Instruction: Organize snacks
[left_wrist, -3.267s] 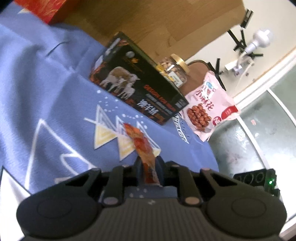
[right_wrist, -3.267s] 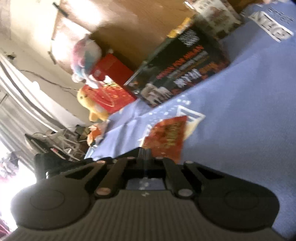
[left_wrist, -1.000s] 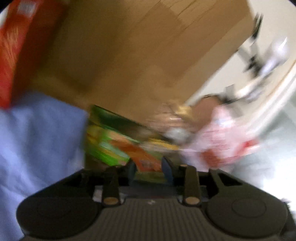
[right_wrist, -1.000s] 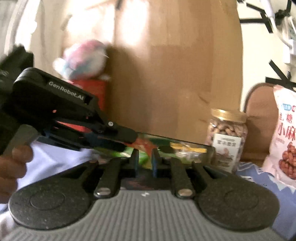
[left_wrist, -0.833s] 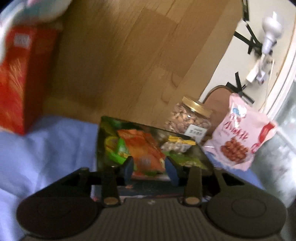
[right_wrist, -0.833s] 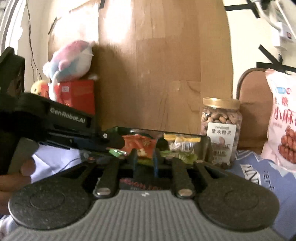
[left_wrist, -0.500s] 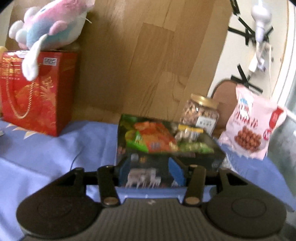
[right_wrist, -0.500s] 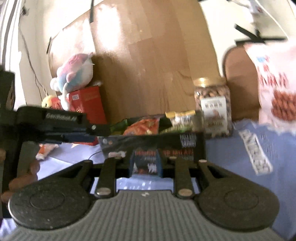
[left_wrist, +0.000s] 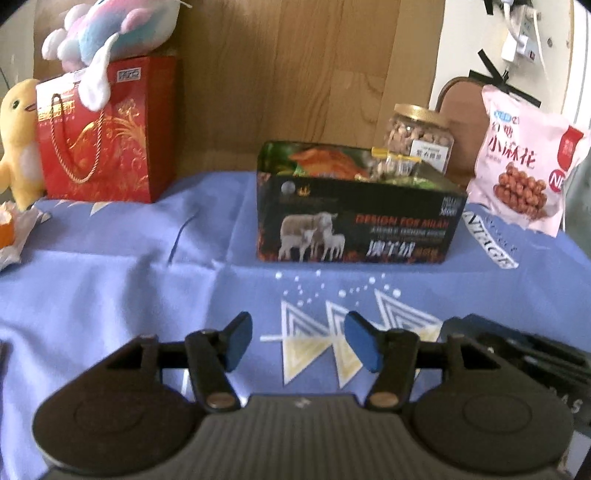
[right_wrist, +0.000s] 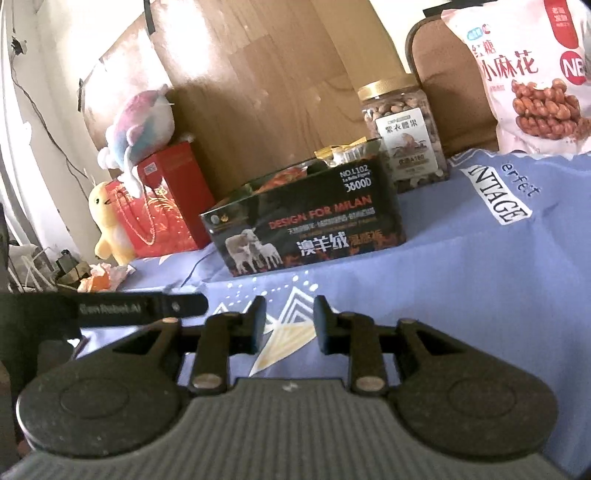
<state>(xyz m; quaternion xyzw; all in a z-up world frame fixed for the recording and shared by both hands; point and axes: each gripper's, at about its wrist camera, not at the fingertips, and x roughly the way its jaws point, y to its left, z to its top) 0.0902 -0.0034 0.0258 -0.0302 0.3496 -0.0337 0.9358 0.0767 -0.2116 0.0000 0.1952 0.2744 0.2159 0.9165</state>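
- Here, the left gripper (left_wrist: 297, 341) hangs over the blue cloth (left_wrist: 110, 280) with nothing between its blue pads; its jaws have just been opening.
- The right gripper (right_wrist: 289, 324) is likewise parted and empty, its jaws having just been opening too.
- The black box (left_wrist: 354, 225) stands on the cloth ahead of both grippers, well apart from them.
- Snack packets (left_wrist: 328, 158) lie inside the box, an orange one and a yellow-edged one showing above its rim.
- Behind the box stands a nut jar (left_wrist: 419, 133); to its right leans a pink snack bag (left_wrist: 524, 162).
- At far left a red gift bag (left_wrist: 107, 136) carries a plush toy (left_wrist: 110, 26).
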